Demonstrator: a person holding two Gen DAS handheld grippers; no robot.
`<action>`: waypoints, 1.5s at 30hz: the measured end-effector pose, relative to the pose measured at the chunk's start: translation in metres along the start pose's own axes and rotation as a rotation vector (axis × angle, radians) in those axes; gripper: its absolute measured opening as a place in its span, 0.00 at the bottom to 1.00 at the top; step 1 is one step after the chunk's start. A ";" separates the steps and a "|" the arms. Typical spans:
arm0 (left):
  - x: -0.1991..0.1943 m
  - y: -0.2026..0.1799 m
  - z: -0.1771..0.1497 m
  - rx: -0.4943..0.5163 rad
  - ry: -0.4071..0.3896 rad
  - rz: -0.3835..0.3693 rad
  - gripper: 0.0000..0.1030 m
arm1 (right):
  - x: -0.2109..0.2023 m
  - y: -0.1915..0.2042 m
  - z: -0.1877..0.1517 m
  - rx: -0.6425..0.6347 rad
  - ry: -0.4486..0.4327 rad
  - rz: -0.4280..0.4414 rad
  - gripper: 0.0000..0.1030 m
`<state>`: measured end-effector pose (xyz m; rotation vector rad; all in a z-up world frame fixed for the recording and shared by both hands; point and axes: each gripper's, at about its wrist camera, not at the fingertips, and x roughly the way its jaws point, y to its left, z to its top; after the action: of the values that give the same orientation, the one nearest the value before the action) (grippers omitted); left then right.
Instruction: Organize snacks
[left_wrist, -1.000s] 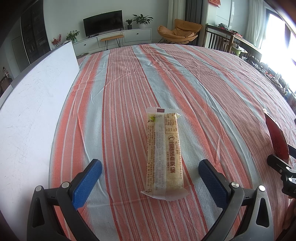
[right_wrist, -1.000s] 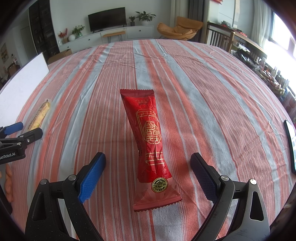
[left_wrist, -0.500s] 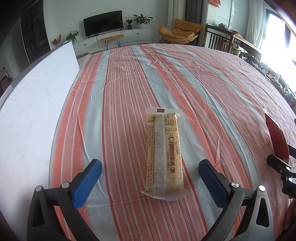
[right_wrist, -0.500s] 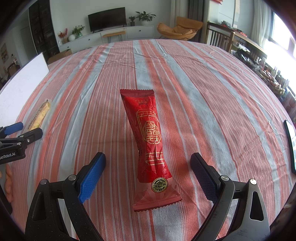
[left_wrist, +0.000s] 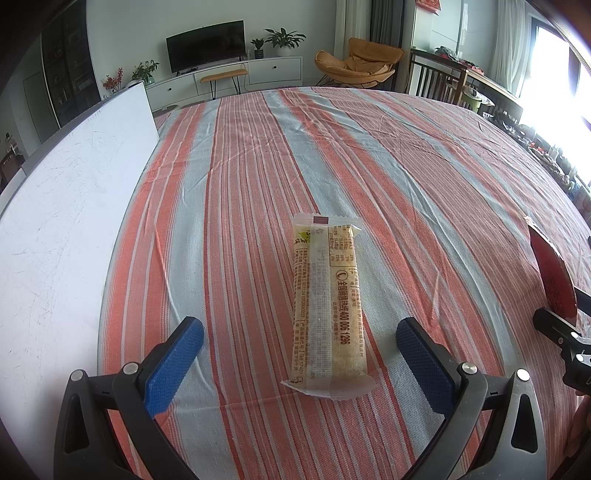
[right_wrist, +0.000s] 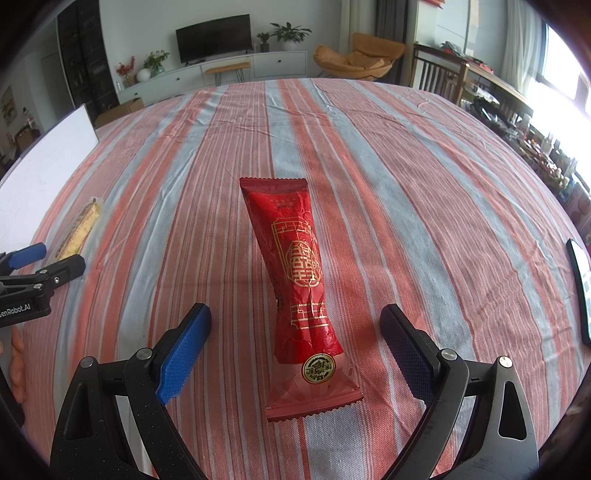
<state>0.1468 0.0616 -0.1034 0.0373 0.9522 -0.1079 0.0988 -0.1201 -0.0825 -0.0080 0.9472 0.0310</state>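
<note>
1. Left gripper (left_wrist: 299, 356): fingers spread wide, holding nothing. The near end of the clear-wrapped yellow snack bar (left_wrist: 327, 306) lies between the blue pads (left_wrist: 173, 365), touching neither.
2. Right gripper (right_wrist: 295, 354): fingers likewise spread and empty, straddling the near end of the red snack packet (right_wrist: 301, 280).
3. Both snacks lie flat and lengthwise on the striped cloth (left_wrist: 406, 177) covering the bench, well apart, the yellow bar to the left.
4. Handling, by judgement: both look light. The film wrappers are probably slippery, and the flat sealed ends will fold, so take each across its filled middle with moderate pressure; the contents may crush.
5. A white board (left_wrist: 66, 206) lies along the left side; a dark phone-like slab (right_wrist: 580, 288) sits at the far right.
</note>
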 end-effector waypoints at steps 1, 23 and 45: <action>0.000 0.000 0.000 0.000 0.000 0.000 1.00 | 0.000 0.000 0.000 0.000 0.000 0.000 0.92; -0.009 -0.010 0.019 0.097 0.127 -0.069 0.28 | 0.012 -0.031 0.058 0.113 0.305 0.211 0.88; -0.279 0.125 -0.034 -0.289 -0.302 -0.317 0.28 | -0.151 0.176 0.129 0.011 0.113 0.773 0.12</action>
<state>-0.0275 0.2096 0.1028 -0.3879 0.6578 -0.2598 0.1107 0.0546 0.1164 0.3706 1.0158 0.7455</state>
